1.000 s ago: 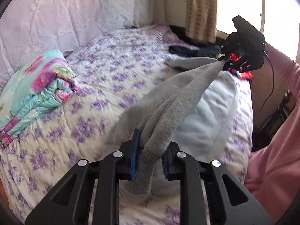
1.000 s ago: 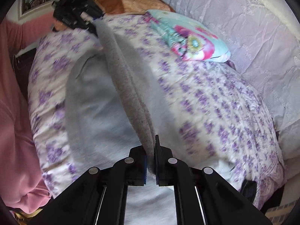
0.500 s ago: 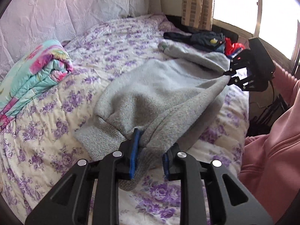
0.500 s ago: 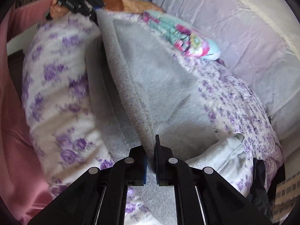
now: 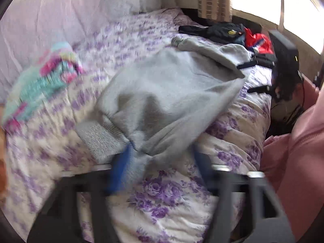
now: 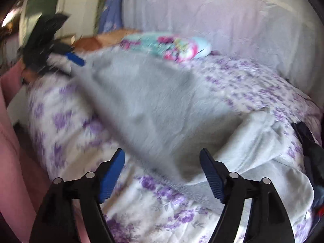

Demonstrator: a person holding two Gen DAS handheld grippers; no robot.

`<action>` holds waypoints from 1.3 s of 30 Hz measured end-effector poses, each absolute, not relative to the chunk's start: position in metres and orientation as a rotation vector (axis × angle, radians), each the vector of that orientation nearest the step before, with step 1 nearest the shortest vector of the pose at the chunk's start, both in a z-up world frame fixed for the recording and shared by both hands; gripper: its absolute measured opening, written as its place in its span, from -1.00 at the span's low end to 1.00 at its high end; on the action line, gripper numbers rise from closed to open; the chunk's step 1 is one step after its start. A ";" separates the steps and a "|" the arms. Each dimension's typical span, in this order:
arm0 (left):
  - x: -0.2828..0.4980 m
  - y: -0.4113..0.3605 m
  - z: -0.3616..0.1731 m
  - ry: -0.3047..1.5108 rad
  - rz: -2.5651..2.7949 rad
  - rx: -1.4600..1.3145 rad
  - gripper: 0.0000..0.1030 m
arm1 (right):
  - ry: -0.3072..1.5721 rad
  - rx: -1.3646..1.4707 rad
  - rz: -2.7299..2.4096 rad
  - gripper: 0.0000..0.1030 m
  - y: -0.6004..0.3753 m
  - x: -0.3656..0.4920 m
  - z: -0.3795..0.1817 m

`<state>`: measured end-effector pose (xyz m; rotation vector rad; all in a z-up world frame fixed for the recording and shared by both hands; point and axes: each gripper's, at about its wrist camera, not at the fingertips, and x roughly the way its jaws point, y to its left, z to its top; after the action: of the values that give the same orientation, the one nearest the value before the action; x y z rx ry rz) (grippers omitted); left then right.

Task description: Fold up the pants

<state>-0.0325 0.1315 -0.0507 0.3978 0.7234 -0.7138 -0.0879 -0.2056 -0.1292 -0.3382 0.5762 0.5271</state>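
Note:
The grey sweatpants (image 5: 162, 93) lie folded lengthwise on the floral bed; they also show in the right wrist view (image 6: 154, 105). My left gripper (image 5: 160, 162) is open, its blue pads apart at the cuff end, with cloth lying between them; it shows far off in the right wrist view (image 6: 60, 56). My right gripper (image 6: 162, 172) is open wide and empty, just short of the waist end; it shows at the bed's right edge in the left wrist view (image 5: 283, 70). Both views are motion-blurred.
A folded floral quilt (image 5: 40, 81) lies at the left by the lilac headboard (image 5: 60, 20). Dark and red clothes (image 5: 232, 34) sit at the bed's far end near the window. The person's pink sleeve (image 5: 299, 162) is at the right.
Both grippers have opened and let go of the pants, which have settled onto the bed. The right gripper has drawn back from the waist end.

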 end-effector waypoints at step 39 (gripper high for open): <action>0.073 0.046 -0.104 0.917 -0.748 -0.076 0.76 | 0.767 -0.287 -0.135 0.71 -0.232 0.164 -0.070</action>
<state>0.0726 0.0455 -0.1045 -0.0757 0.9169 -0.7477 0.1637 -0.2324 -0.0700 -0.2867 0.7668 -0.1346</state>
